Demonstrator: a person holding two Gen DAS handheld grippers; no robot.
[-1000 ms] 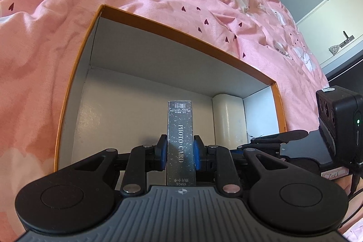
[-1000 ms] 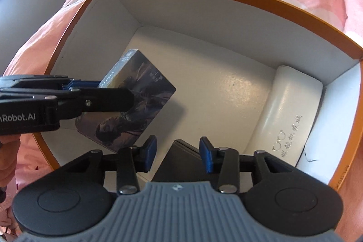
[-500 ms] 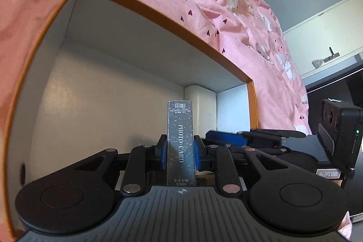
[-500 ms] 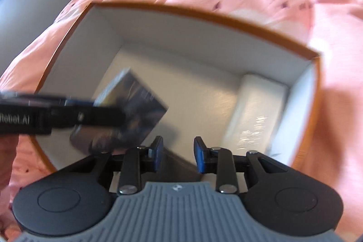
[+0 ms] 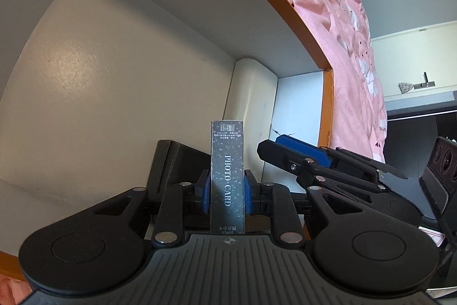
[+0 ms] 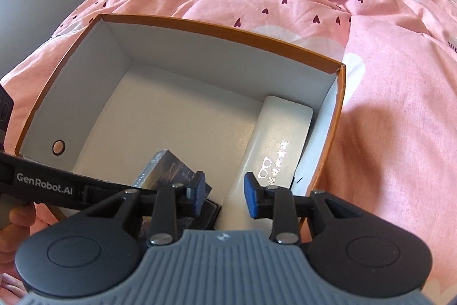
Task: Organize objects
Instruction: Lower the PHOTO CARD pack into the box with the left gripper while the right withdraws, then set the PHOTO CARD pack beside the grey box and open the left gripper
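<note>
The left gripper (image 5: 227, 195) has its jaws pinching a dark card pack (image 5: 227, 176) marked PHOTO CARD, held upright low inside the orange box (image 6: 220, 29). Just behind the pack lies a black case (image 5: 174, 159). The right gripper (image 6: 223, 195) hangs over the box's near edge, jaws spread and holding nothing. Farther in, a white glasses case (image 6: 281, 139) lies along the right wall. The box rests on a pink bedspread (image 6: 385, 119).
</note>
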